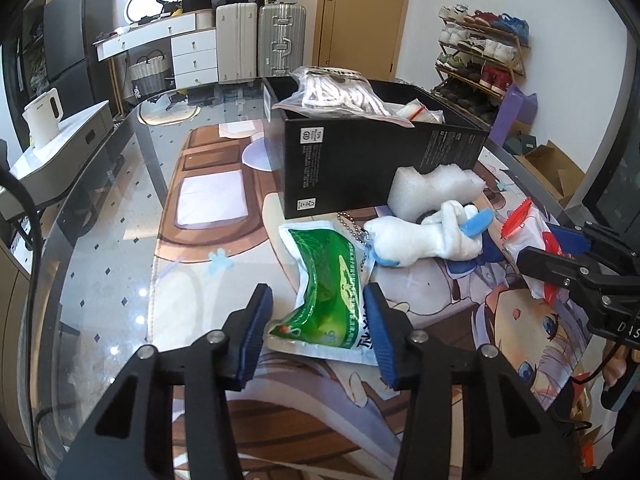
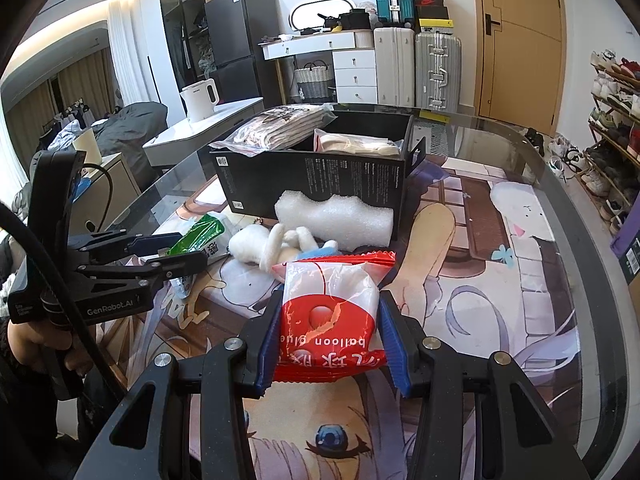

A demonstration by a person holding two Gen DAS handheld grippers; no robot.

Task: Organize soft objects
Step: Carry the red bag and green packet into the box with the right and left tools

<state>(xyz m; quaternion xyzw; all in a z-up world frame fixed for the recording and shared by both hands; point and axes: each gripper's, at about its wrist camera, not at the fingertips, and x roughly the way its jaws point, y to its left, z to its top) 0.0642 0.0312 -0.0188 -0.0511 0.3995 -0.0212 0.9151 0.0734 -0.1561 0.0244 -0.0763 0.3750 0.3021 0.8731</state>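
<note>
Red balloon-glue packet (image 2: 330, 320) clamped, white plush (image 2: 264, 246), foam block (image 2: 340, 218) fronting black box (image 2: 320, 176)

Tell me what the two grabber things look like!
Both are black metal claws with silver bolts and ridged blue pads on the fingertips. The left gripper has "GenRobot.AI" in white letters on its side and a black cable looping behind it. The right gripper has the same forked black arms and blue fingers.
</note>
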